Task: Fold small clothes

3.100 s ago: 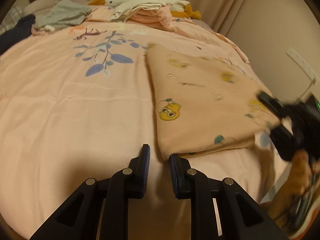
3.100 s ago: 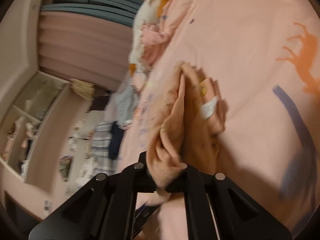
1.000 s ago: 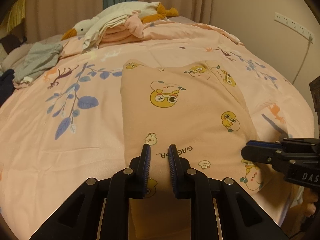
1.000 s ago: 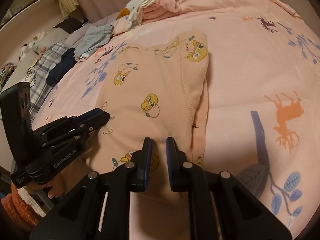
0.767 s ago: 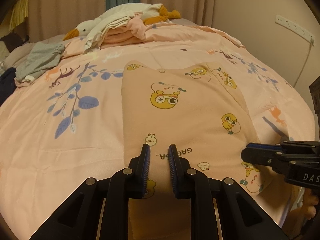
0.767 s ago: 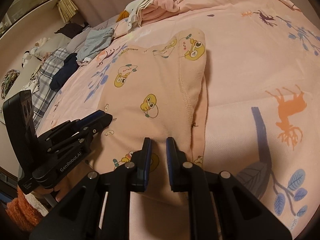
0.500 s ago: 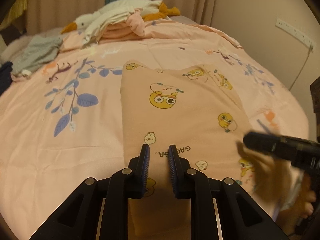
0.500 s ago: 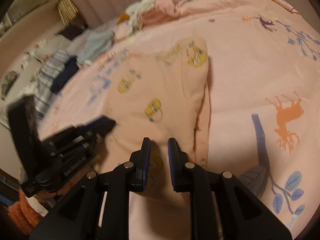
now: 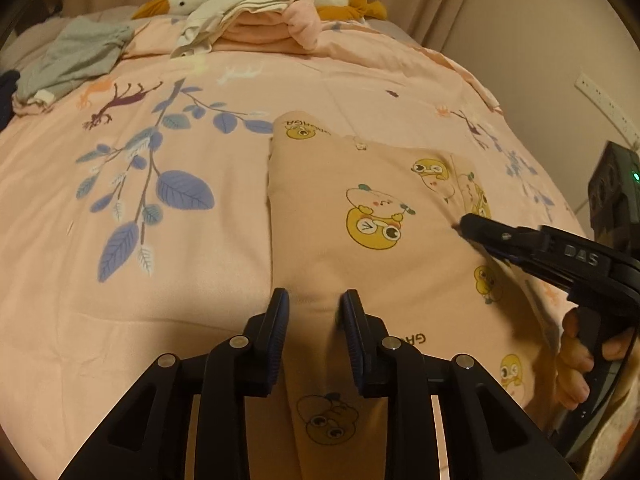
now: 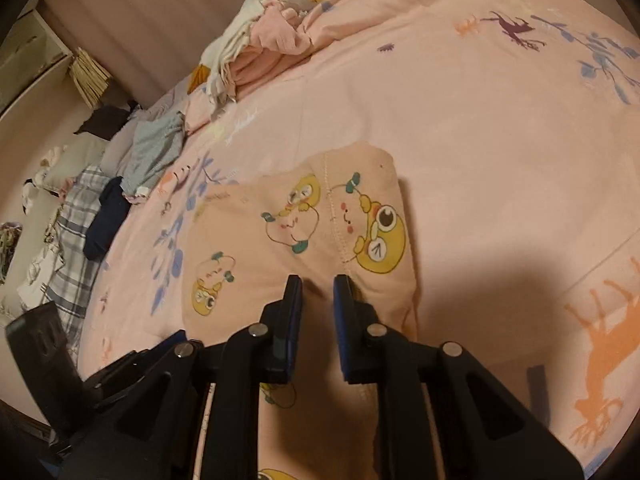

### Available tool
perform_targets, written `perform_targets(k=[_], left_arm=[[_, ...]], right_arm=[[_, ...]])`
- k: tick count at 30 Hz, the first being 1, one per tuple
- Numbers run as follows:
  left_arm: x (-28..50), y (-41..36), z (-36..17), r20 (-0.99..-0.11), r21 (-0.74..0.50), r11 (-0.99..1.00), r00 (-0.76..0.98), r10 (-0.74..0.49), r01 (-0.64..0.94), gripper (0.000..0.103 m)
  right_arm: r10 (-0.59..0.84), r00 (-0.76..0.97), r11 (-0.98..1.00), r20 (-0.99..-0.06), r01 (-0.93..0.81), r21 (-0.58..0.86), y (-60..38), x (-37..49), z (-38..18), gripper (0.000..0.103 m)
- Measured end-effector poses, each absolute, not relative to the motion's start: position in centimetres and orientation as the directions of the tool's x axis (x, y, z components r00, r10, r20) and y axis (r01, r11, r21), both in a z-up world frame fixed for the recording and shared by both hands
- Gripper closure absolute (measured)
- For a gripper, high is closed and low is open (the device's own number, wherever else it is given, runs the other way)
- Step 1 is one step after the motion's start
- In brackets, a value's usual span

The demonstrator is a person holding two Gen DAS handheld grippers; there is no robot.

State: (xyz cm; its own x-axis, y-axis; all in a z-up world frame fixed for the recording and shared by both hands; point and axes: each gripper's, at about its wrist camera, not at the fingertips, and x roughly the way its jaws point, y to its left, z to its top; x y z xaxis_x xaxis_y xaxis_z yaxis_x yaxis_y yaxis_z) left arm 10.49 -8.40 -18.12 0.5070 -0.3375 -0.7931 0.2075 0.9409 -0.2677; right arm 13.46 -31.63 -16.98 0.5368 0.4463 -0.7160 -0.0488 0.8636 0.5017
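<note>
Fabric bunches between my left claw (image 9: 312, 312), which pinches a raised ridge of the peach cartoon-print garment (image 9: 360, 200) at 6 o'clock. The garment lies across the bed (image 9: 160, 320). Toward 3 o'clock my right claw (image 10: 317, 292) grips its seam fold. Uneven pulling could skew the fold or drag the bedcover along.

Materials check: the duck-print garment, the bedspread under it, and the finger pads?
Duck-print garment: looks like soft matte cotton knit; a stitched seam shows and it dimples between the left tool fingers.
Bedspread: thin smooth woven fabric, probably cotton or microfiber; printed leaves, fine creases, slight sheen.
Finger pads: blue, ribbed, likely rubber on black matte plastic arms; exact compound cannot be told.
</note>
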Motion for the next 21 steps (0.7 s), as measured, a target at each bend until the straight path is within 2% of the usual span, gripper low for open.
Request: perform_targets(k=[2,3,6,7,8,9,10,15,17,21], left_arm=[[10.4,-7.7,-18.0,-0.793,-0.296,0.934,0.494,-0.357,0.200,0.073],[10.4,-7.3,-17.8,-0.795,-0.310,0.930,0.484,-0.366,0.195,0.073],[10.3,-5.6,-16.3,-0.786,-0.370,0.913,0.464,-0.407,0.173,0.072],[10.2,-5.0,-15.6,-0.768,-0.391,0.903,0.478,-0.426,0.176,0.062],[10.0,-4.2,-14.9,-0.735,-0.423,0.887,0.501,-0.456,0.187,0.052],[9.8,-3.4,-14.2,-0.696,-0.461,0.865,0.524,-0.491,0.198,0.029],[9.6,-2.8,-13.8,-0.669,-0.490,0.848,0.537,-0.513,0.200,0.016],[9.9,-1.3,-13.6,-0.606,-0.584,0.794,0.559,-0.566,0.171,0.011],[10.6,-1.5,-14.3,-0.621,-0.598,0.784,0.520,-0.586,0.169,0.005],[11.1,-2.4,-16.1,-0.671,-0.609,0.779,0.427,-0.606,0.149,0.004]], right_arm=[[0.458,0.548,0.857,-0.700,-0.061,0.512,-32.2,12.7,-16.4,0.073],[0.457,0.554,0.855,-0.696,-0.057,0.515,-32.6,12.0,-16.0,0.071],[0.490,0.623,0.834,-0.609,-0.134,0.534,-34.7,8.7,-14.3,0.046],[0.497,0.638,0.829,-0.588,-0.149,0.539,-35.3,8.1,-14.1,0.025],[0.493,0.650,0.824,-0.579,-0.135,0.550,-36.3,7.4,-14.0,0.012],[0.493,0.658,0.814,-0.569,-0.117,0.569,-37.1,7.2,-14.1,0.011],[0.504,0.663,0.792,-0.553,-0.099,0.602,-38.0,7.0,-14.3,0.011],[0.541,0.624,0.717,-0.563,0.008,0.697,-40.0,6.9,-15.9,0.009],[0.565,0.600,0.699,-0.566,0.016,0.715,-39.6,7.0,-16.1,0.009],[0.593,0.569,0.688,-0.570,0.009,0.726,-38.0,7.1,-16.4,0.007]])
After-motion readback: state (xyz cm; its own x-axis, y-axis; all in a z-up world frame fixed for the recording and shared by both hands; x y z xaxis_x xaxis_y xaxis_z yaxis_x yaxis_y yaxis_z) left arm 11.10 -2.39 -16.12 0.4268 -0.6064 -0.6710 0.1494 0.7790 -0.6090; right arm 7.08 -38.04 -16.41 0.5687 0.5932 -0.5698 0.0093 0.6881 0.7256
